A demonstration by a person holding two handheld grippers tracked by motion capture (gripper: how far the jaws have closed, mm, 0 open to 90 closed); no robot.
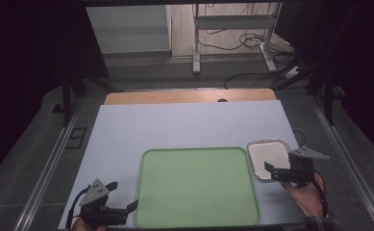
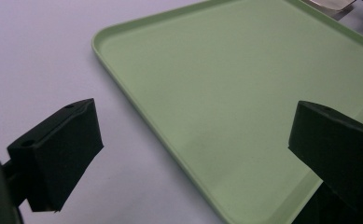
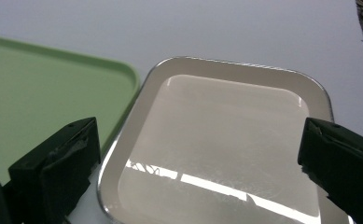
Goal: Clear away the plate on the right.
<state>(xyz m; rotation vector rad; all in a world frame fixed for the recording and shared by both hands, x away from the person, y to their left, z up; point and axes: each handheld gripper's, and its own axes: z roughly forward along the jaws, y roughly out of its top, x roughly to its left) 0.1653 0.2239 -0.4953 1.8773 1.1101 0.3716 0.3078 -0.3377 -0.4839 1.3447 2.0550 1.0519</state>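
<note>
A person at a white table (image 1: 127, 139) holds a two-jaw gripper in each hand, both released and grasping nothing. The right gripper (image 1: 276, 172) hovers at the near edge of a small metal tray (image 1: 267, 153), which lies flat and empty at about 3 o'clock on the tabletop, just beside the far right corner of a large green tray (image 1: 196, 187); whether the two rims touch cannot be told. The metal tray is a rounded rectangle, its long axis running from near to far, roughly 6 to 12 o'clock, tilted slightly so the far end leans toward 11. In the right gripper view, the jaws stand wide apart on either side of the metal tray (image 3: 216, 140), the left one near its rim beside the green tray (image 3: 39, 102).

The right hand (image 1: 305, 195) comes in from 5 o'clock, wrist low, and points the tool toward 11. The left gripper (image 1: 124, 197) sits at 7 o'clock by the green tray's near left corner, aimed toward 3 o'clock. In the left gripper view, its open jaws straddle the rim of the green tray (image 2: 244, 93), one over the white table (image 2: 39, 56), the other over the tray.
</note>
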